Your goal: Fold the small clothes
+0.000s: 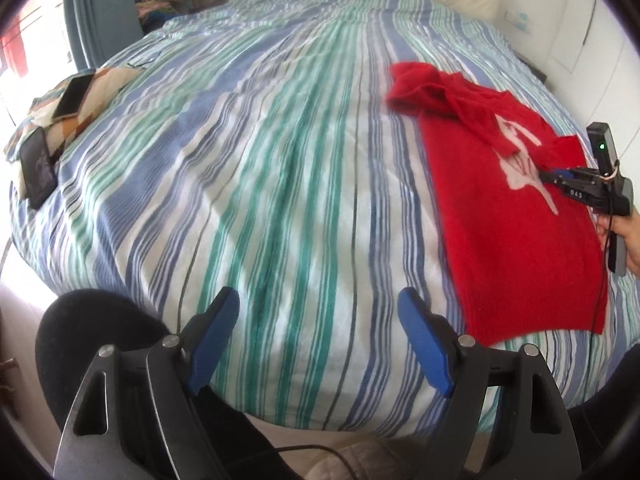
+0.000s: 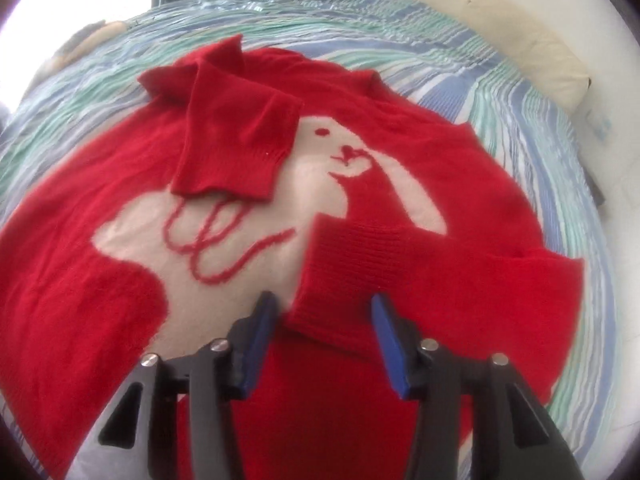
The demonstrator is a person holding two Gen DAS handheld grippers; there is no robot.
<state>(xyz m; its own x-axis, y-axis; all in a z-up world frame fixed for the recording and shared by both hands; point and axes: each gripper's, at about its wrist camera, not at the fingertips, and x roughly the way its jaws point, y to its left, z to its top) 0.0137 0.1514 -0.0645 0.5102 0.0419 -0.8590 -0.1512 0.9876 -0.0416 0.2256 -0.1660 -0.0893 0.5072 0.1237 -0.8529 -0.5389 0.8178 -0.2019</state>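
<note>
The striped bed (image 1: 280, 152) fills both views. On it lies the red sweater (image 2: 360, 380), front up with a white animal motif, both sleeves folded in over its chest. Relative to the sweater, two phones (image 1: 38, 168) rest well apart, at the bed's far side edge. The left gripper (image 1: 319, 340) hangs over bare sheet beside the sweater's hem, jaws spread and empty. The right gripper (image 2: 324, 340) hovers over the sweater, jaws parted around the nearer sleeve's cuff (image 2: 332, 300) without pinching it.

I'm counting one red sweater (image 2: 460, 184) lying on one striped bed (image 1: 260, 160), with two sleeves folded across it. I'm seeing two phones (image 1: 74, 95) sitting on one patterned cushion (image 1: 106, 80), one cream pillow (image 2: 532, 36), and two grippers.
</note>
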